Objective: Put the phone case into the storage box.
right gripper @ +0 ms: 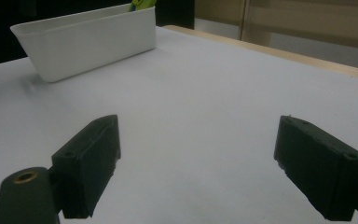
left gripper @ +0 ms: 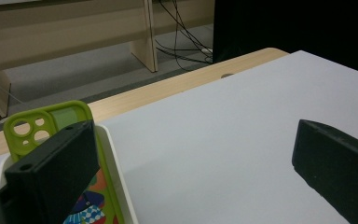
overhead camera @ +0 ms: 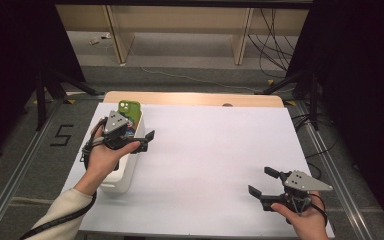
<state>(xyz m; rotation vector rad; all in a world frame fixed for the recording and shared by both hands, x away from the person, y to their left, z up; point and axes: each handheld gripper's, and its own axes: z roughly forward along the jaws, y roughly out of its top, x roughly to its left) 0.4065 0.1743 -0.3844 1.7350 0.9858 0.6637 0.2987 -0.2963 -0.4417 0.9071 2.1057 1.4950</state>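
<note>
So here's where I'm at: my left tool (overhead camera: pixel 139 141) is hovering right over the white bin (overhead camera: pixel 122 180) at the left edge of the worktop (overhead camera: pixel 210 150), jaws spread wide and holding nothing. In the left gripper view one jaw sits inside the bin's rim, just in front of the green phone case (left gripper: pixel 51 119), and the other jaw hangs out over the bare white sheet. The case stands upright at the far end of the bin, leaning on the wall, camera cutouts at the top. There's another case with a colourful print (left gripper: pixel 86 207) lower down in the bin next to it; can't tell how it's lying.

My right tool (overhead camera: pixel 266 187) is parked down at the near right corner, well apart from everything, jaws also wide, nothing between them. In the right gripper view I can see the bin (right gripper: pixel 88 39) far off across the sheet with a sliver of green poking up behind it.

My read: I'm either lining up to grab the green case or I've just let it go into the bin. Honestly can't say which from this alone. If it's a pick, the next move needs the left tool nudged toward the far end so both jaws straddle the case's thin edge, not the bin wall, then a gentle close. The bin looks light, so I'd watch for it sliding or tipping when I lift.
</note>
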